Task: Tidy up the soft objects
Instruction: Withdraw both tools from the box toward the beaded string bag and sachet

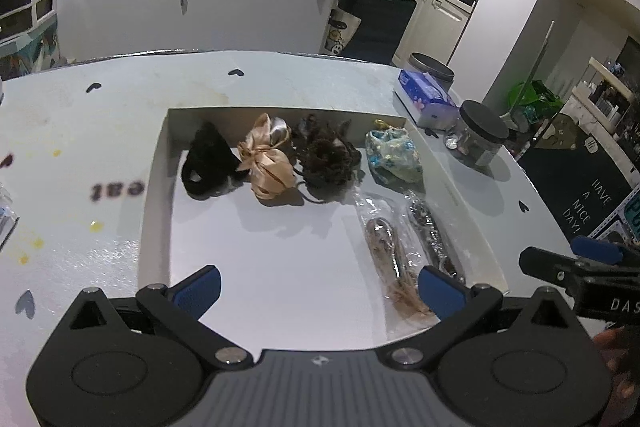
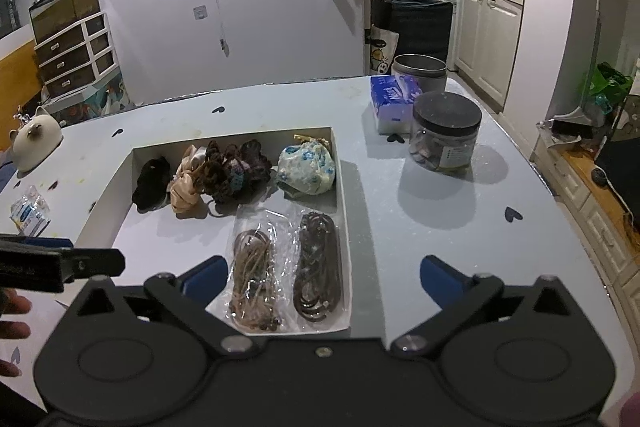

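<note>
Both our grippers stand wide and empty: left gripper above the tray's bare floor, right gripper above its near right end.

The soft things all lie in the white tray. At 12 o'clock sit the black scrunchie, satin scrunchie, brown scrunchie and floral pouch. At 3 o'clock lie two bagged hair-tie packs.

Risks, as we judge them: the scrunchies touch, so a pinch may drag a neighbour along. The slick bags may slip from the pads. The two grippers are close and could clash.

The table is pale blue and glossy with heart marks. A dark-lidded jar and tissue pack stand at 1 o'clock, kitchen cabinets beyond.
</note>
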Demonstrator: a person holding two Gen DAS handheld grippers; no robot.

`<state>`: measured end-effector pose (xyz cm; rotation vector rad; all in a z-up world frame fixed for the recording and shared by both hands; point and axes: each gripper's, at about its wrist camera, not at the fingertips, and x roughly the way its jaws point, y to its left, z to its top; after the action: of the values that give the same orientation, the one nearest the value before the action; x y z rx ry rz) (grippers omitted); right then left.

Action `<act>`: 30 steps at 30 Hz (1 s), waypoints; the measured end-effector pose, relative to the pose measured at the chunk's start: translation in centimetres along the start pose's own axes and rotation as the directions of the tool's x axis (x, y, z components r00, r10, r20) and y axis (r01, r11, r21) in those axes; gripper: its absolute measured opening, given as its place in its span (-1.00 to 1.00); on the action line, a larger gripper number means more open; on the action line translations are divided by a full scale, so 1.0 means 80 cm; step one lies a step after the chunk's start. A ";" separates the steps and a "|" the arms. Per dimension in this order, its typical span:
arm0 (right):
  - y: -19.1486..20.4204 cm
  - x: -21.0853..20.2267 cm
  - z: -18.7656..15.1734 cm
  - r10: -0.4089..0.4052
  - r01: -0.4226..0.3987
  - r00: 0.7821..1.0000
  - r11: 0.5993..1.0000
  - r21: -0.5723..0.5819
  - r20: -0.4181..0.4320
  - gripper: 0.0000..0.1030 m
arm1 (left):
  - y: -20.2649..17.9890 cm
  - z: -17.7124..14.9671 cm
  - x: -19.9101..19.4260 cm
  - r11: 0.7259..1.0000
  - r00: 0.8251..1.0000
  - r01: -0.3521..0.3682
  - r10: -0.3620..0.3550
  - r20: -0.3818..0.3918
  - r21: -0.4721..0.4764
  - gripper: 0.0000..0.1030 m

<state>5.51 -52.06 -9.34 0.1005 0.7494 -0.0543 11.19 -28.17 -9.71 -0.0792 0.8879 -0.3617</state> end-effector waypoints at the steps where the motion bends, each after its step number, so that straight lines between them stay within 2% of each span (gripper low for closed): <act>1: 0.001 0.000 0.000 -0.003 0.003 1.000 1.000 0.000 0.001 1.00 | 0.002 0.000 0.000 1.000 1.000 0.002 -0.002 0.001 -0.001 1.00; 16: 0.056 0.000 0.002 -0.009 0.009 1.000 1.000 -0.008 0.000 1.00 | 0.064 0.002 -0.028 0.999 0.999 -0.023 0.024 0.023 -0.029 1.00; 30: 0.155 0.013 0.022 0.021 -0.021 1.000 1.000 -0.018 0.022 1.00 | 0.196 0.015 -0.079 0.986 0.988 -0.125 0.134 0.079 -0.109 1.00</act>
<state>8.50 -39.96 -7.92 0.0904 0.7264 -0.0284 12.77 -11.44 -7.64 -0.1312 0.8213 -0.1890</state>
